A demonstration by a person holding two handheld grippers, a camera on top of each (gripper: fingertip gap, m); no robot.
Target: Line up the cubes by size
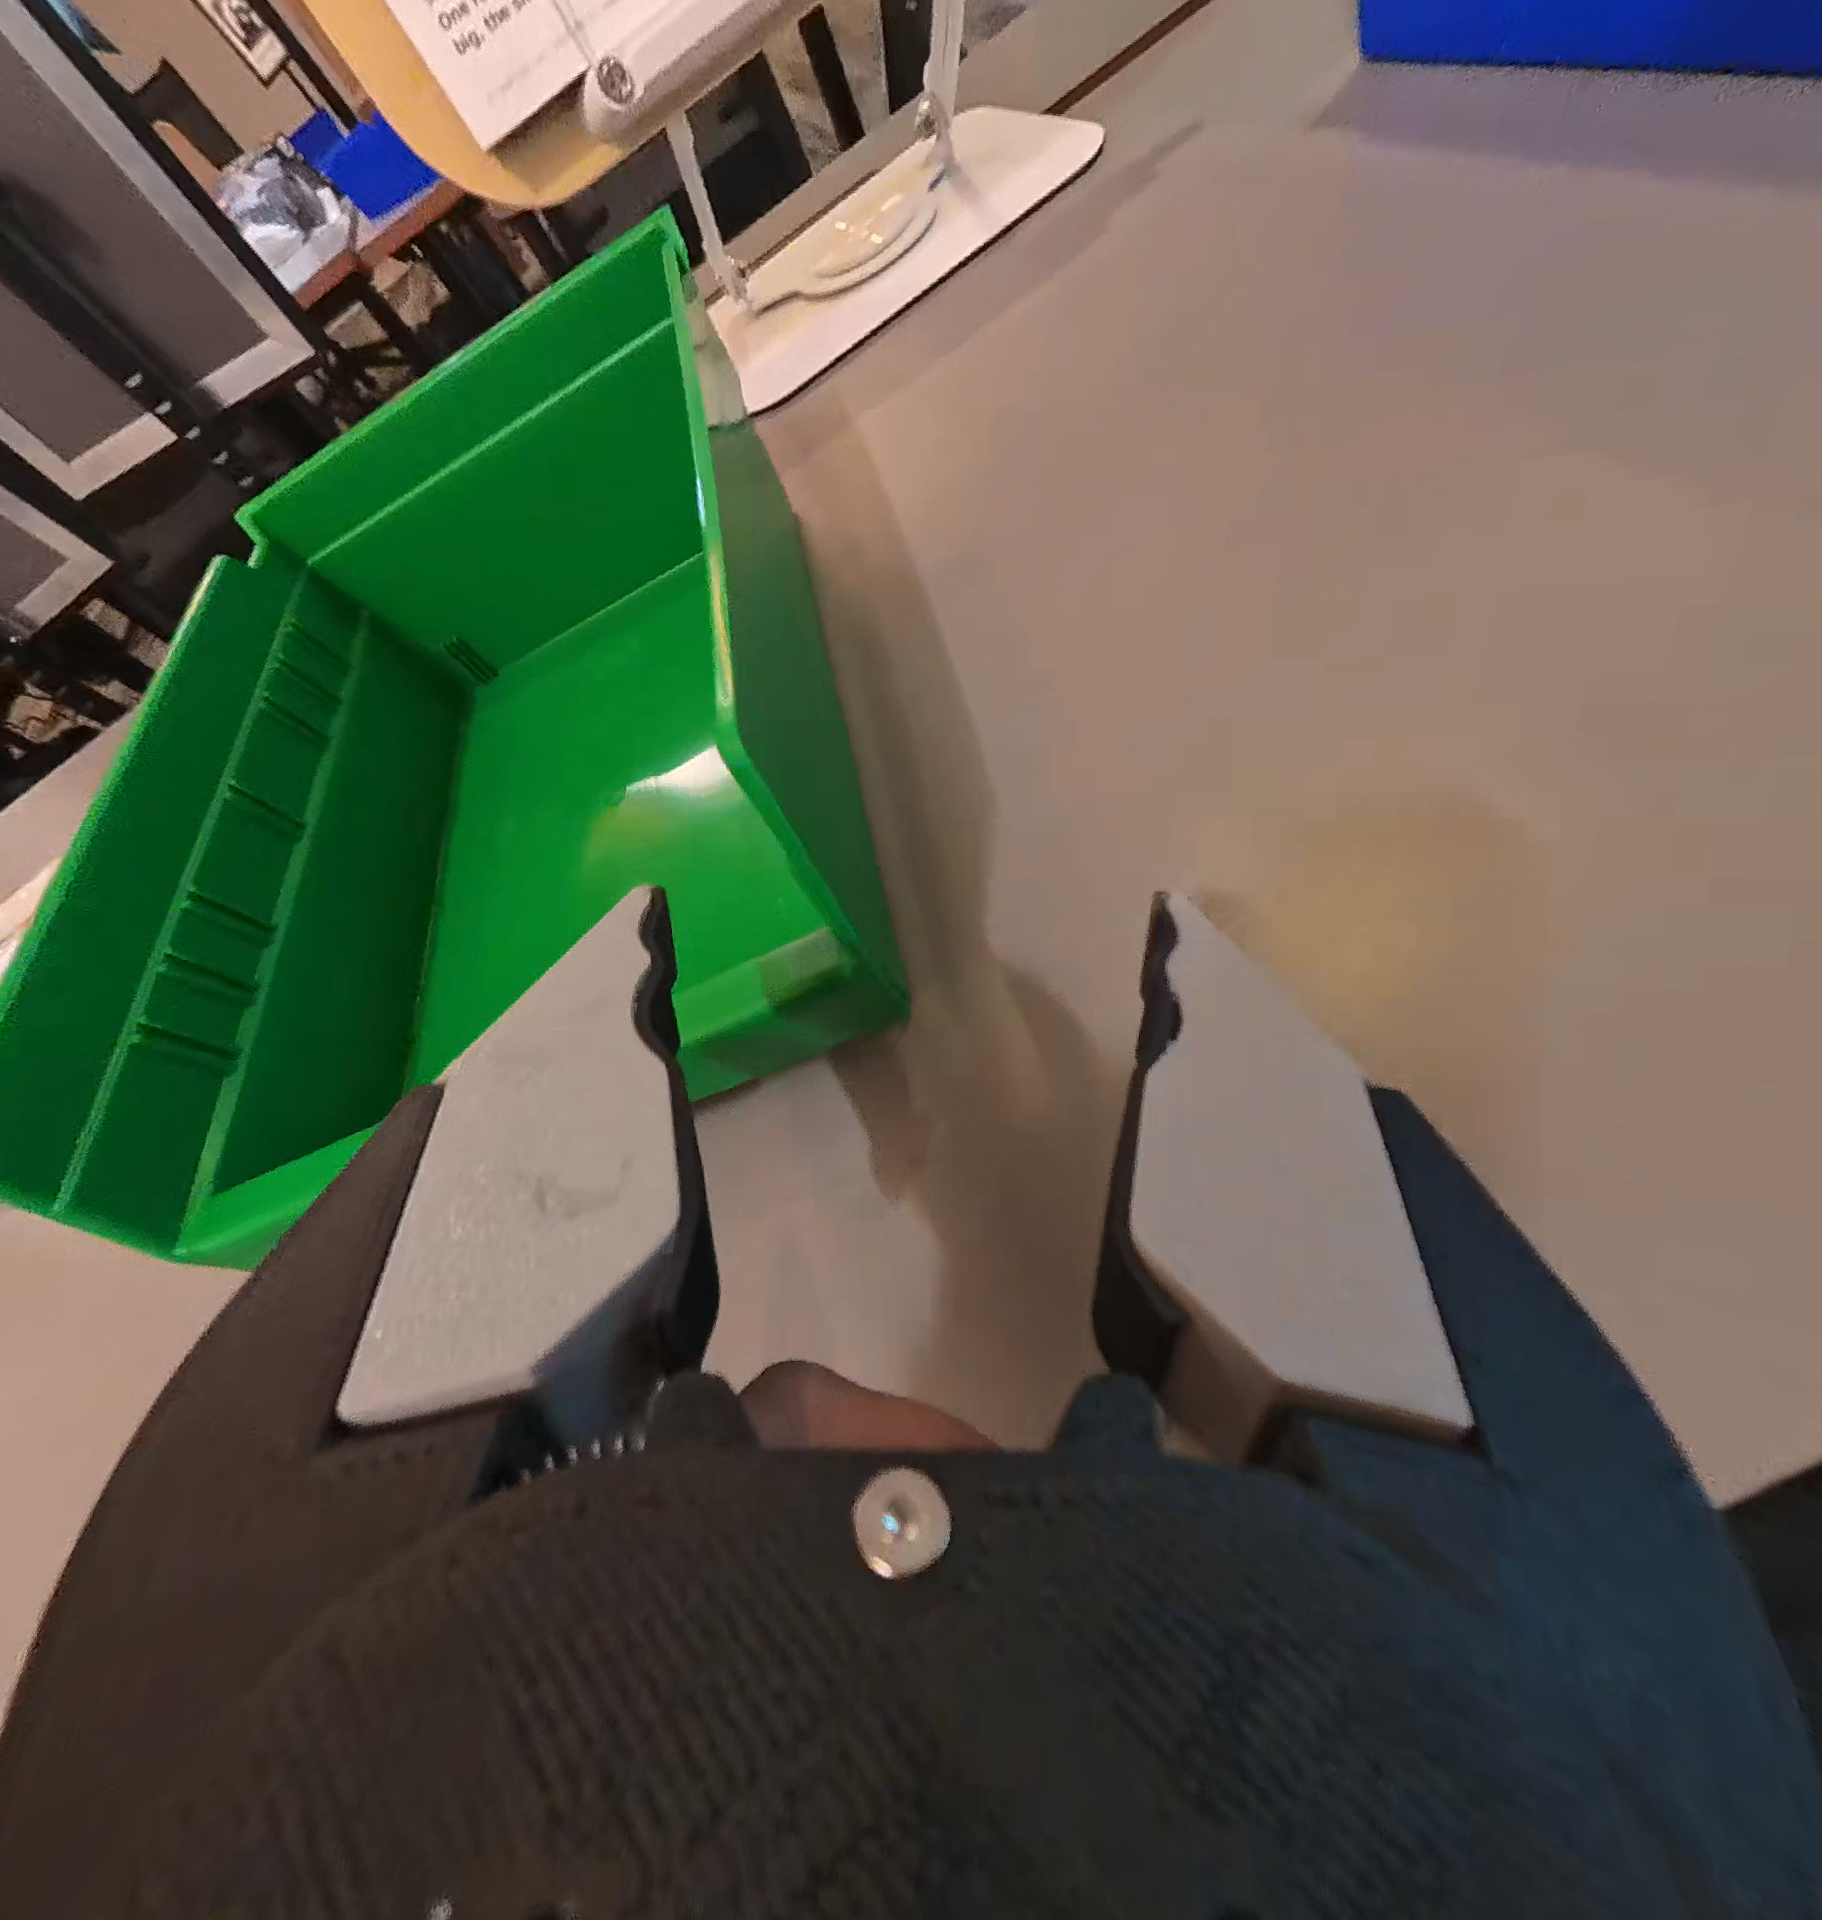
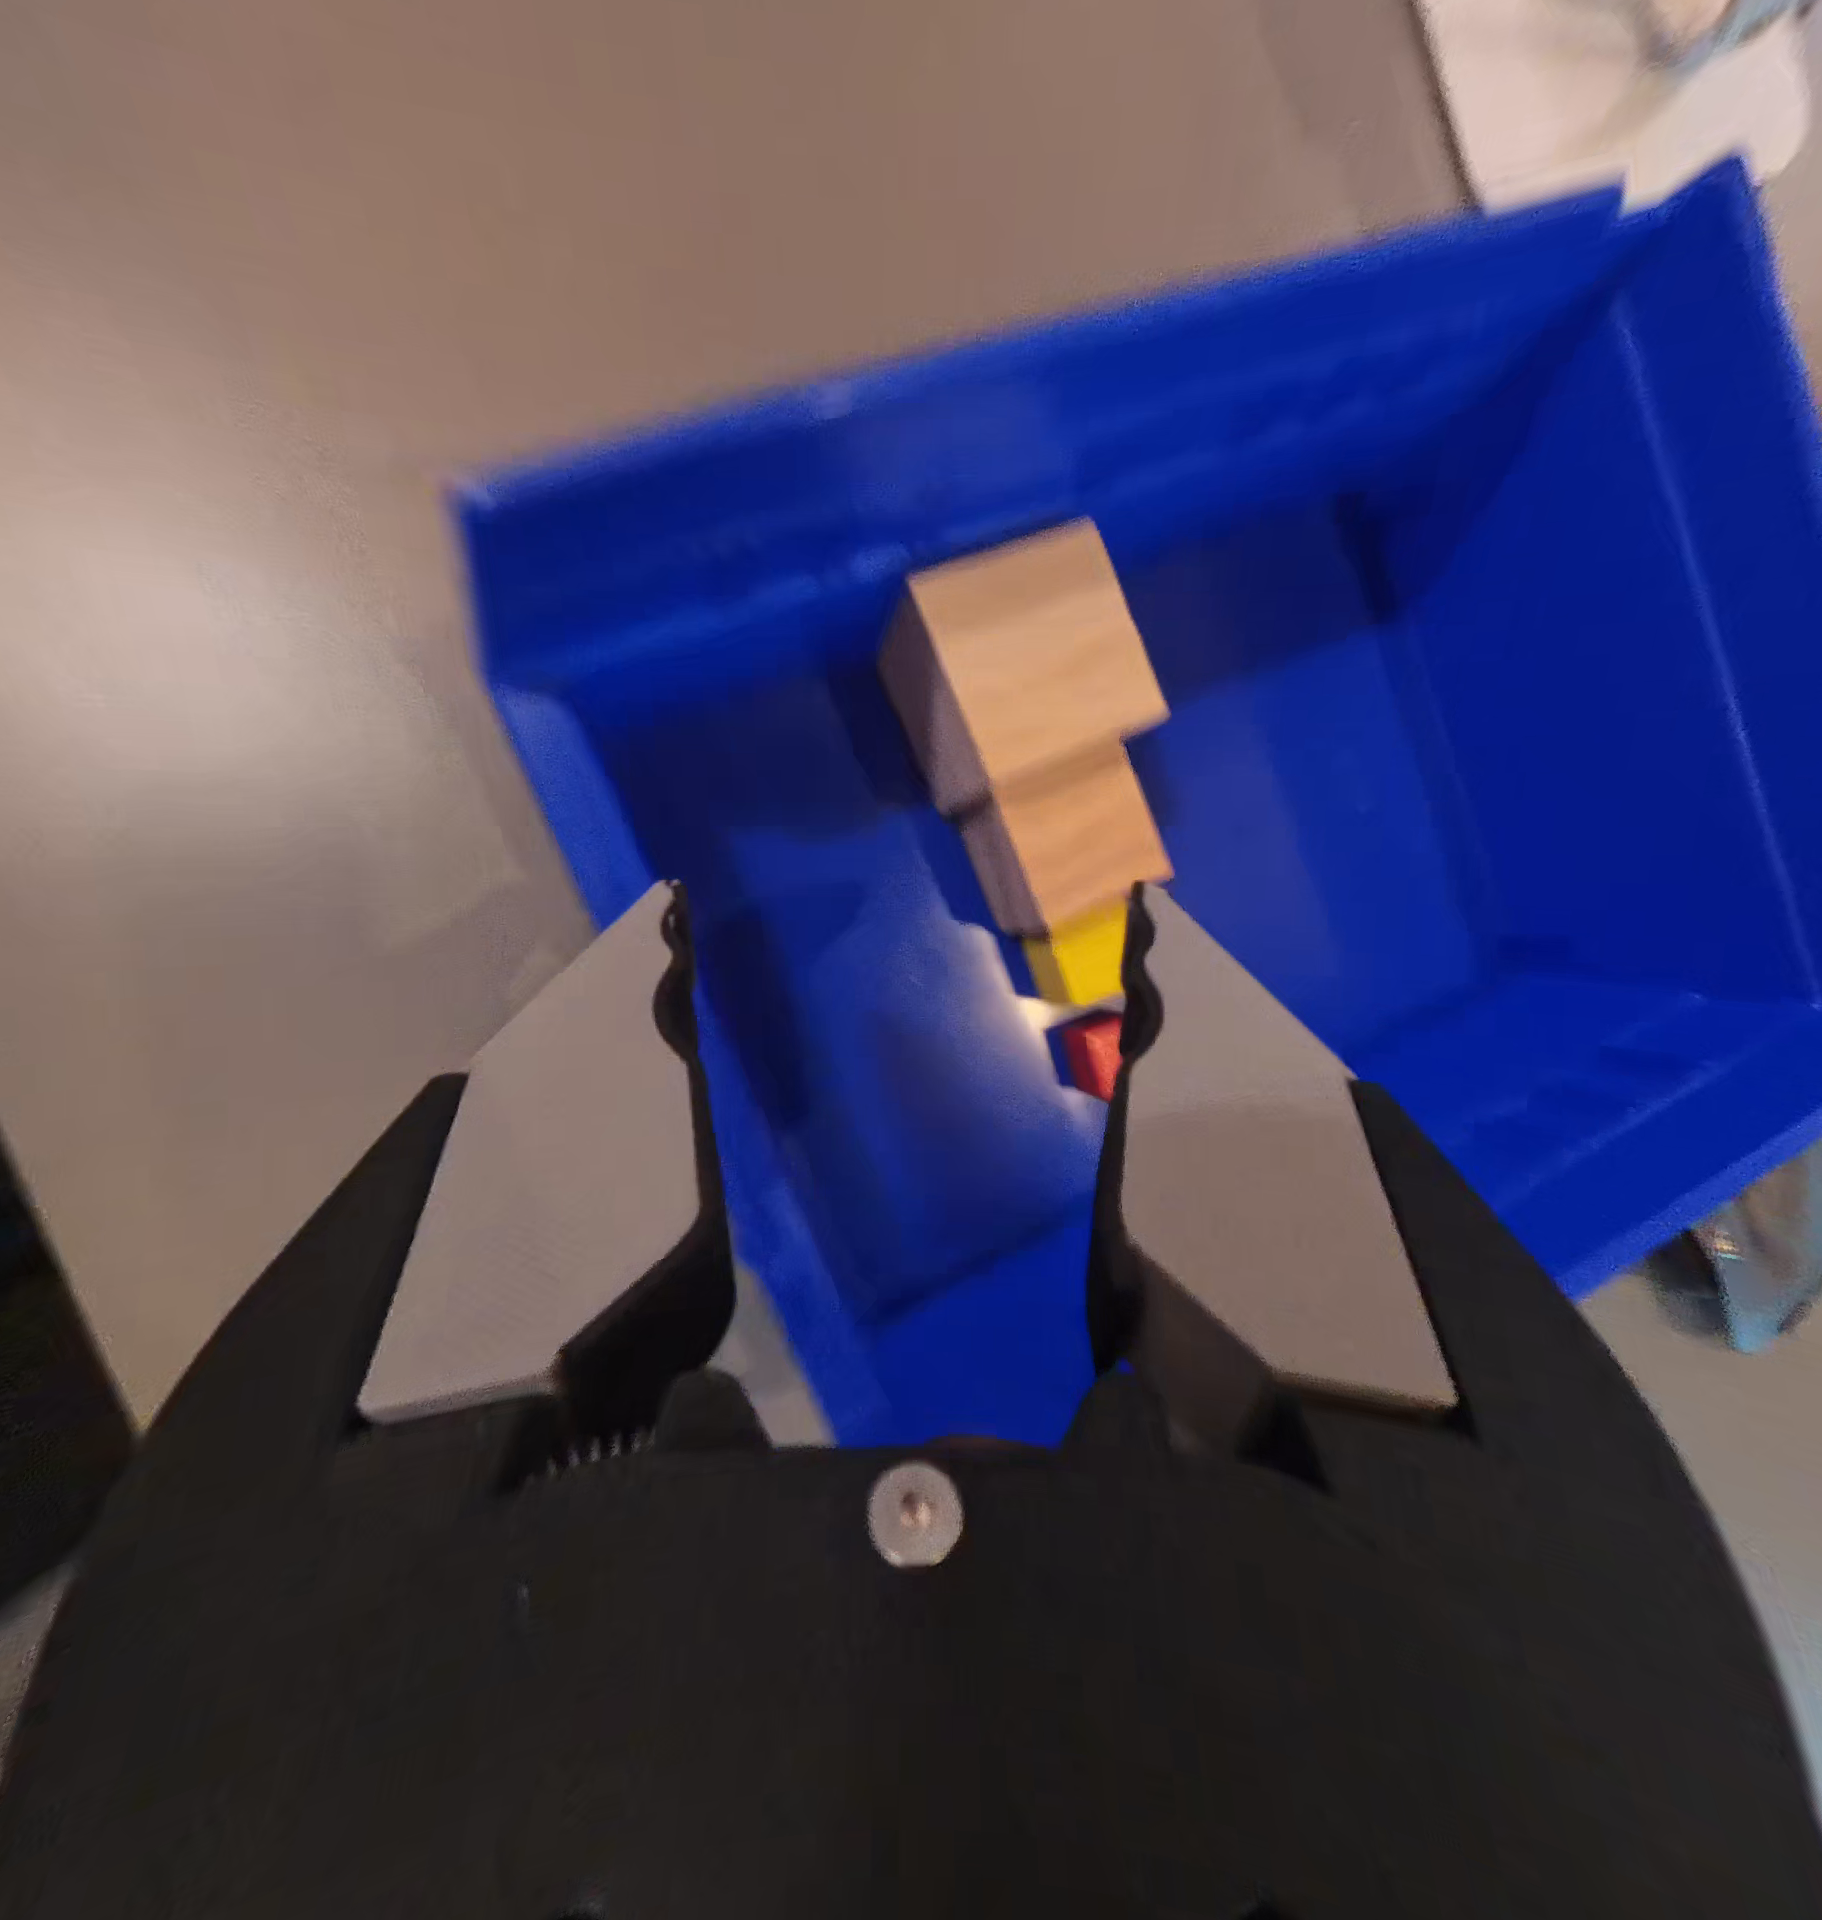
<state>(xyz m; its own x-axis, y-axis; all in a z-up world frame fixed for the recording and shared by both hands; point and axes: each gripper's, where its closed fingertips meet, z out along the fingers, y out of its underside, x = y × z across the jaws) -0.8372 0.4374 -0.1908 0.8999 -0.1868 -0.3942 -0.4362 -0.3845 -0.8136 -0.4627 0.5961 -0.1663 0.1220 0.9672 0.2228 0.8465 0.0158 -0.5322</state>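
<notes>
In the right wrist view a blue bin (image 2: pixel 1509 727) holds a row of cubes: a large wooden cube (image 2: pixel 1032 644), a smaller wooden cube (image 2: pixel 1078 842), a small yellow cube (image 2: pixel 1083 961) and a smaller red cube (image 2: pixel 1092 1055), running from big to small toward me. My right gripper (image 2: pixel 907 914) is open and empty above the bin's near side; its right finger hides part of the yellow and red cubes. In the left wrist view my left gripper (image 1: pixel 907 914) is open and empty above the table, beside an empty green bin (image 1: pixel 533 748).
The grey table (image 1: pixel 1302 520) extends to the right of the green bin. A white stand base (image 1: pixel 917 218) with clear legs sits at the back. A blue panel (image 1: pixel 1613 31) is at the far right. Crumpled clear plastic (image 2: pixel 1759 1278) lies beside the blue bin.
</notes>
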